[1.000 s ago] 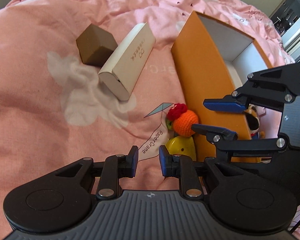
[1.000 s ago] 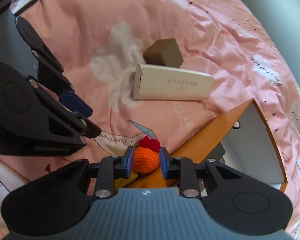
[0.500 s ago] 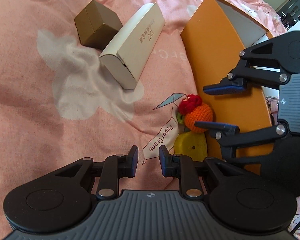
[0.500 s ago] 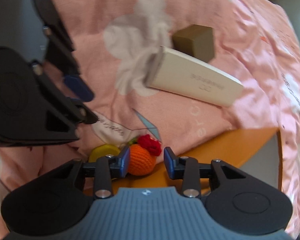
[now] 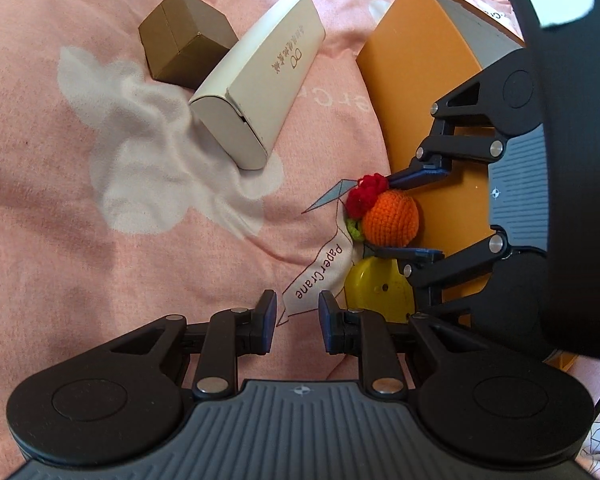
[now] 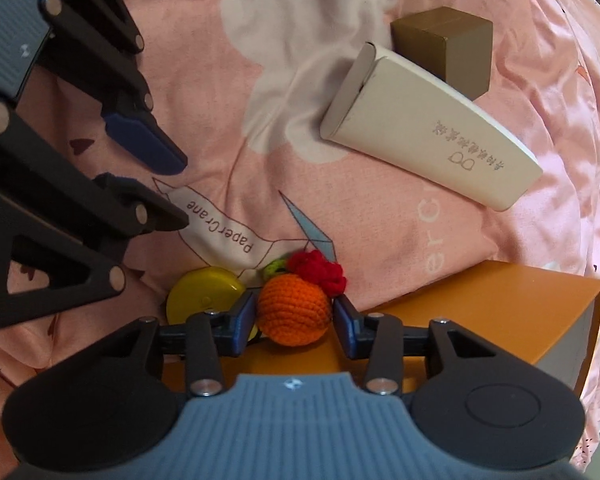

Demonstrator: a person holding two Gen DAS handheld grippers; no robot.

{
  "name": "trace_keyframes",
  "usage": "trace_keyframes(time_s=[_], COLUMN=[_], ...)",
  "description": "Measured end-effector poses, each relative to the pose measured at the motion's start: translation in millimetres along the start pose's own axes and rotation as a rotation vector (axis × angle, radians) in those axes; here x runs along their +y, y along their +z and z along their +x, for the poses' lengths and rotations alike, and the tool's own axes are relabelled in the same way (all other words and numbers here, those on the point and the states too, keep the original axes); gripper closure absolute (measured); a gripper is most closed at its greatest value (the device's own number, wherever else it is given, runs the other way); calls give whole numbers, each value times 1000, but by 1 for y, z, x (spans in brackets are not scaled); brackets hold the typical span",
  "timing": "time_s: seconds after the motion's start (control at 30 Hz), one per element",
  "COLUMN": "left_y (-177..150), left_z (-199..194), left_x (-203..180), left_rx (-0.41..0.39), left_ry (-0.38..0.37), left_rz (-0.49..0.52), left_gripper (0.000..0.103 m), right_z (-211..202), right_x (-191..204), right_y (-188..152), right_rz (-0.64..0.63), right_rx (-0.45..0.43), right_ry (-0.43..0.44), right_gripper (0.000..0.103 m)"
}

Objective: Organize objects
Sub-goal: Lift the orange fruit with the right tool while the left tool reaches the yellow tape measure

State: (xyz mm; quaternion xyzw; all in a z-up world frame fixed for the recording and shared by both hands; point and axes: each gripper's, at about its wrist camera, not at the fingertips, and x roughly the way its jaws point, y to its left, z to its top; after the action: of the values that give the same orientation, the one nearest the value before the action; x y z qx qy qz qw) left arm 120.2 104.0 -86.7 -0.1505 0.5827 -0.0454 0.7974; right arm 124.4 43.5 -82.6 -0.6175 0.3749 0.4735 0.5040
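Crocheted orange ball (image 6: 293,309) with red tuft, lying on the pink bedsheet (image 5: 100,220) against the orange box (image 5: 416,92), just above a yellow disc (image 5: 376,292). Likely light, soft, squashy; best squeezed across the round middle. Right gripper (image 6: 293,322) spread around it, pads close but barely pressing. Left gripper (image 5: 298,312) parted, empty. Nearby: stiff white carton (image 5: 260,88), brown cube (image 5: 184,46).

Right gripper (image 6: 294,322) jaws straddle crocheted orange ball (image 6: 293,309), small gaps visible both sides. Yellow disc (image 6: 198,295) at 9 o'clock of ball. Orange box (image 6: 492,312) at 3 o'clock. White case (image 6: 432,136) at 1 o'clock, brown cube (image 6: 448,46) touching behind it.
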Motion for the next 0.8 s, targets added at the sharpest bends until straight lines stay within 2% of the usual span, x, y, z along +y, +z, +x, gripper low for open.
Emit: trace_keyframes(time_s=[0.37, 0.7, 0.8], left_y=[-1, -7, -7], left_z=[-8, -31, -35], left_x=[-7, -24, -30], left_rx=[-26, -62, -70], left_ry=[-16, -17, -20], left_rz=[30, 123, 164], left_gripper=[78, 77, 77], right_z=[-12, -75, -99], right_x=[4, 5, 2], right_y=[-3, -14, -34], right_rz=[38, 103, 145], right_rx=[-42, -182, -234], right_ry=[-24, -60, -62], right_gripper=[60, 60, 60])
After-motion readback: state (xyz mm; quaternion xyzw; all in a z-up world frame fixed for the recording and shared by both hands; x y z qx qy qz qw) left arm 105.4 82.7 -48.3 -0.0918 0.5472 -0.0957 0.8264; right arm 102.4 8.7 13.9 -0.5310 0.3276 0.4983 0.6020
